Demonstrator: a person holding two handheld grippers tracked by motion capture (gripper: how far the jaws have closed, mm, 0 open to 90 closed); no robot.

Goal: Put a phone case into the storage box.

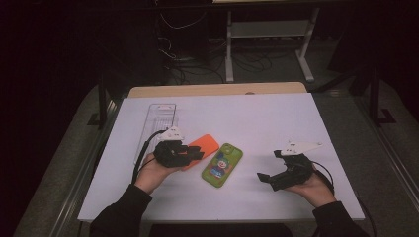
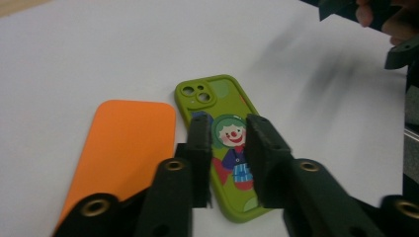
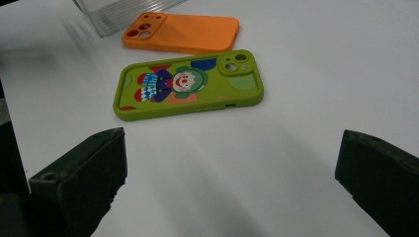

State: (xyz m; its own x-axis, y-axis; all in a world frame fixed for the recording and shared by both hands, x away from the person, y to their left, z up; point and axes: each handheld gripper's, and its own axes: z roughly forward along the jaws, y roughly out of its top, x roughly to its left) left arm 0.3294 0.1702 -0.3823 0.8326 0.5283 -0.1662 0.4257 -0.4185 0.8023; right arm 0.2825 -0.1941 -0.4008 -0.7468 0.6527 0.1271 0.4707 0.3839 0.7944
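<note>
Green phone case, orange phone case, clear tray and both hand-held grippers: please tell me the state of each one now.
Green phone case: lying flat on the table, picture side up, not held.
Orange phone case: flat, back up, beside the green one, not held.
Clear tray: lying flat, looks empty.
Left hand-held gripper: jaws narrowly open, holding nothing.
Right hand-held gripper: jaws wide open, holding nothing.

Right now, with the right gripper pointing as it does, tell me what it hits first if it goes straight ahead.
The right gripper, jaws wide open, points across the white table toward the green phone case. That case lies first in its line, the orange phone case just beyond. Depth is unclear; pointing slightly down, it may touch the table sooner.
</note>
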